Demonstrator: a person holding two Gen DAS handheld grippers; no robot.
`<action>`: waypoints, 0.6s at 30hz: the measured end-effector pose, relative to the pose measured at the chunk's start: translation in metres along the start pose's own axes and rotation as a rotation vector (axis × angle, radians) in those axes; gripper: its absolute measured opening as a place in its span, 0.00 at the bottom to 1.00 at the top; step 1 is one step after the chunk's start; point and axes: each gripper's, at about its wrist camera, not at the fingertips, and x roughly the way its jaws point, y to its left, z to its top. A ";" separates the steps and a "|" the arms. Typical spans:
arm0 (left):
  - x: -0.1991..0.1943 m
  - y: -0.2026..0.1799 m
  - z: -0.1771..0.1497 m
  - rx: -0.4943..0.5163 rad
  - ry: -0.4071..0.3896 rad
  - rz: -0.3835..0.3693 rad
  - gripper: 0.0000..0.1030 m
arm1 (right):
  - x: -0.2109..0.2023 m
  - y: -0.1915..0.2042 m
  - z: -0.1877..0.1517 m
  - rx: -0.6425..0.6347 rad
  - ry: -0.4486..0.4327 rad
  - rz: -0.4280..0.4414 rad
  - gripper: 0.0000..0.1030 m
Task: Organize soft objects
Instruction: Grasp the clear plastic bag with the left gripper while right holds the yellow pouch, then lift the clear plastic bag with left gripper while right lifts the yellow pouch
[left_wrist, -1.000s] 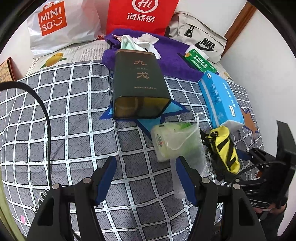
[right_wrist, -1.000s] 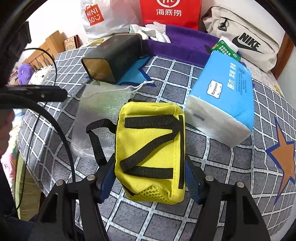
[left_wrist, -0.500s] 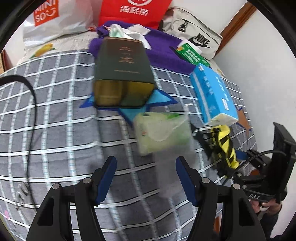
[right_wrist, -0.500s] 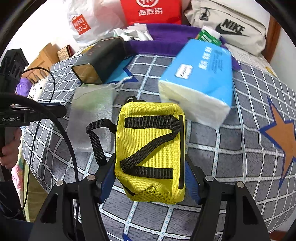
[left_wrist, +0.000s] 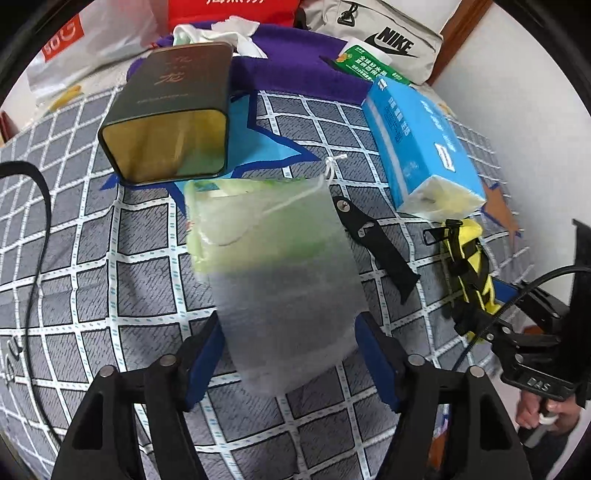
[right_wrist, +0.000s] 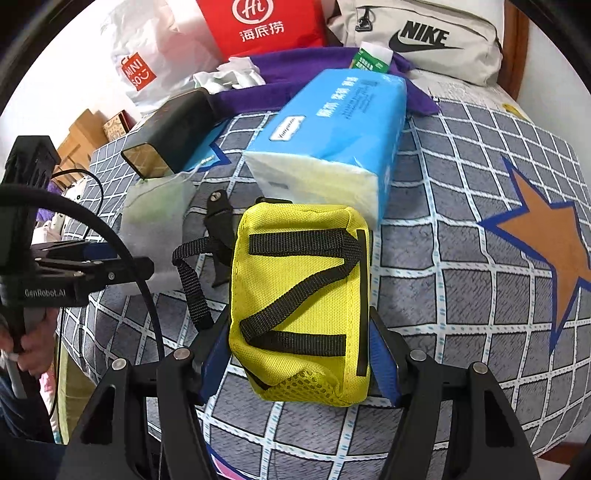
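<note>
A white mesh drawstring bag (left_wrist: 280, 280) with a green pack inside lies on the checked bedcover. My left gripper (left_wrist: 290, 354) is open, its blue pads on either side of the bag's near end. The mesh bag also shows in the right wrist view (right_wrist: 155, 210). My right gripper (right_wrist: 299, 354) is shut on a yellow pouch (right_wrist: 299, 299) with black straps and holds it over the cover; the pouch also shows in the left wrist view (left_wrist: 471, 266). A blue tissue pack (right_wrist: 332, 136) lies just beyond the pouch.
An open dark tin box (left_wrist: 173, 114) lies on its side behind the mesh bag. A purple towel (left_wrist: 295, 74), a green packet (left_wrist: 369, 62), a Nike bag (right_wrist: 424, 37) and shopping bags (right_wrist: 258, 26) line the back. A black strap (left_wrist: 373, 243) lies between bag and pouch.
My left gripper has moved forward, so the mesh bag's near end now lies between its pads. My right gripper has carried the yellow pouch closer to the tissue pack.
</note>
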 end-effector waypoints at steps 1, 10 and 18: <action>0.002 -0.005 0.000 0.013 0.004 0.029 0.70 | 0.001 -0.001 0.000 0.002 0.002 0.004 0.64; 0.009 -0.036 -0.005 0.111 -0.046 0.170 0.48 | 0.000 -0.006 -0.006 -0.003 0.001 0.022 0.64; -0.003 -0.037 -0.015 0.119 -0.040 0.129 0.09 | 0.001 -0.005 -0.007 -0.008 0.011 0.003 0.64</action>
